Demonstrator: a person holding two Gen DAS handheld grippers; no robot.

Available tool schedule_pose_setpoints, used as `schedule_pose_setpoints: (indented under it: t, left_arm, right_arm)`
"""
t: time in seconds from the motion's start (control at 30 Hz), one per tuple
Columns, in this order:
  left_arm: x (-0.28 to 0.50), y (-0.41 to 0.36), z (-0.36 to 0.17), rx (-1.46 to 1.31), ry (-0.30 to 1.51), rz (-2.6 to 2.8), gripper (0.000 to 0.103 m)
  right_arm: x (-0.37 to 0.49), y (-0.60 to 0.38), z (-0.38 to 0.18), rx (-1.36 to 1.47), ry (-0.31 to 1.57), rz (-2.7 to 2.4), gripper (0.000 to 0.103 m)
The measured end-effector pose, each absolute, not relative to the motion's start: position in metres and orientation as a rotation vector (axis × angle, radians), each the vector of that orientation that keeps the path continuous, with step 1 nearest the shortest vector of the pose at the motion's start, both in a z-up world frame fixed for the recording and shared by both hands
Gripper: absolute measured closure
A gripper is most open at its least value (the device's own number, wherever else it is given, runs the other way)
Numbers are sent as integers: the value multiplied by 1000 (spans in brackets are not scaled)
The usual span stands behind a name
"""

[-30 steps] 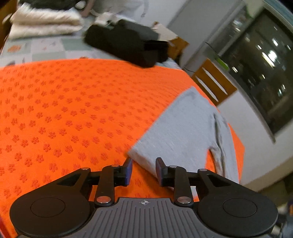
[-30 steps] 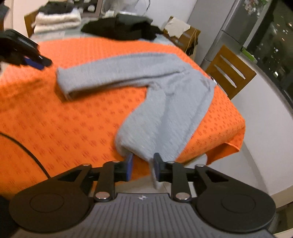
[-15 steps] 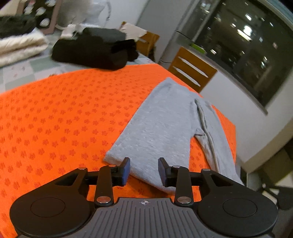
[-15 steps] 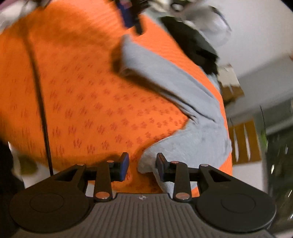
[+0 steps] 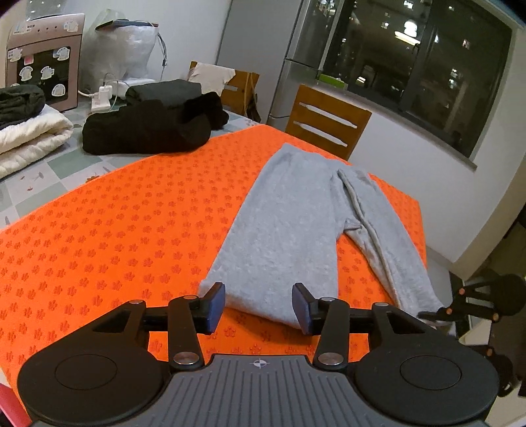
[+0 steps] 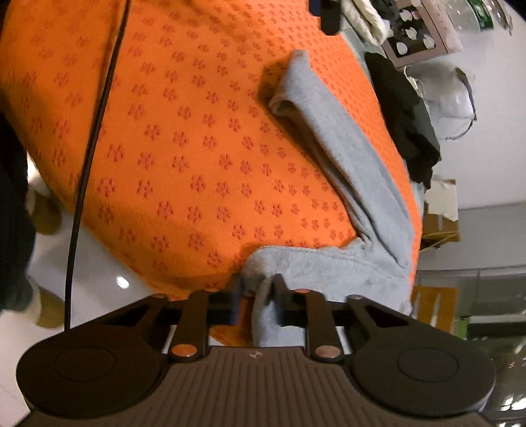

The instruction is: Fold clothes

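Note:
Grey trousers [image 5: 289,210] lie flat on the orange flower-patterned cloth [image 5: 115,230], with the legs spread in a V toward me. My left gripper [image 5: 259,303] is open, and the hem of the wider leg lies just ahead between its fingers. In the right wrist view the other leg [image 6: 345,154] runs to the table's edge and hangs over it. My right gripper [image 6: 258,292] is shut on that hem. The right gripper [image 5: 430,316] also shows at the far right of the left wrist view, pinching the leg's end. The left gripper's finger [image 6: 323,16] shows at the top edge.
A pile of black clothes [image 5: 148,128] and a folded white blanket [image 5: 29,134] lie at the back of the table. A wooden chair [image 5: 325,128] stands behind the far edge. A black cable [image 6: 95,115] crosses the cloth's left side.
My left gripper has opened wider and settled at the wider leg's hem. My right gripper has dropped to the table edge, tilted, and closed on the other leg's hem.

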State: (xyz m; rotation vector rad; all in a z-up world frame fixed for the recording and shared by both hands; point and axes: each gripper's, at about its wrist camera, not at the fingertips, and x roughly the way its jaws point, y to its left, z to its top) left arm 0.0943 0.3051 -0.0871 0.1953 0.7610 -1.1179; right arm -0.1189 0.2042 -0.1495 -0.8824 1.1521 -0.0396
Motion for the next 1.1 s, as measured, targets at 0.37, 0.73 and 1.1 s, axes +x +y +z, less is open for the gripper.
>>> schedule_pose_setpoints:
  t: [0.37, 0.73, 1.1]
  left_arm:
    - [97, 316, -85, 251, 701, -1085, 55]
    - [66, 294, -87, 359, 667, -1327, 56]
    - [19, 222, -111, 352, 854, -1565, 63]
  right_arm:
    - [-133, 153, -75, -7, 877, -323, 92]
    - [-173, 159, -99, 223, 867, -371, 80]
    - [-226, 84, -128, 682, 678, -630, 71]
